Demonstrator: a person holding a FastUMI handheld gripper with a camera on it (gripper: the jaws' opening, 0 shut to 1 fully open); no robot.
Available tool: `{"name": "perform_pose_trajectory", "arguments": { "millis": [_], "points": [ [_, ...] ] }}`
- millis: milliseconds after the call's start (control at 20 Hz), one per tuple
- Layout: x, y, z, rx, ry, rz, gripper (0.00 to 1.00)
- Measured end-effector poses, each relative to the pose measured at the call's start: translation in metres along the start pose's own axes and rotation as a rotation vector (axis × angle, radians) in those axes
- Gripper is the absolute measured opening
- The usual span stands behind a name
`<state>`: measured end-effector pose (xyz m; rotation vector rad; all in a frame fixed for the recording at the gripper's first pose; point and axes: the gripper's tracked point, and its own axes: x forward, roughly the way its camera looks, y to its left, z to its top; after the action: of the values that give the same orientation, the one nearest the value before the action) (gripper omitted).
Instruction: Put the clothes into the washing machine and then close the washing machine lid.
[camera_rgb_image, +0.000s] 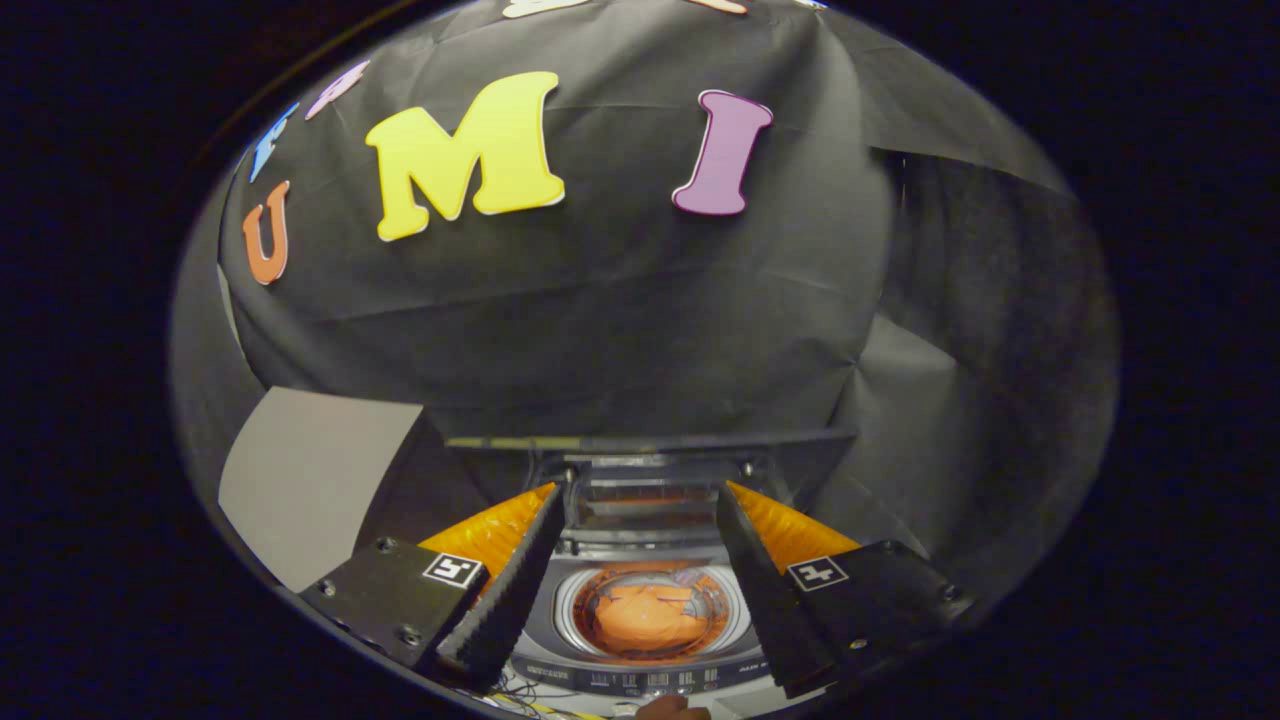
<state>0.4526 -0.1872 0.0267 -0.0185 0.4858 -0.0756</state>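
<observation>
Below the spread fingers sits a small top-loading washing machine (640, 640), seen from above. Its lid (645, 500) stands raised at the back, a clear panel in a dark frame, and carries an orange reflection. Inside the round drum lies the orange clothes (648, 615), bunched in the middle of the tub. The gripper (640, 510) hangs above the machine with its two fingers (520, 575) wide apart and nothing between them; the drum opening shows through the gap. A strip of control buttons (650, 682) runs along the machine's near edge. To the left of the machine, against the black cloth wall, leans a flat grey board (305, 480).
</observation>
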Motion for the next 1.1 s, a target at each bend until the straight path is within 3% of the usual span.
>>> {"name": "perform_pose_trajectory", "arguments": {
  "millis": [350, 700, 1100],
  "points": [
    [0.065, 0.006, 0.034, -0.023, 0.008, 0.037, 0.96],
    [0.118, 0.007, 0.029, -0.006, 0.081, 0.04, 0.96],
    [0.138, 0.0, 0.014, 0.034, 0.151, 0.041, 0.96]
  ]
}}
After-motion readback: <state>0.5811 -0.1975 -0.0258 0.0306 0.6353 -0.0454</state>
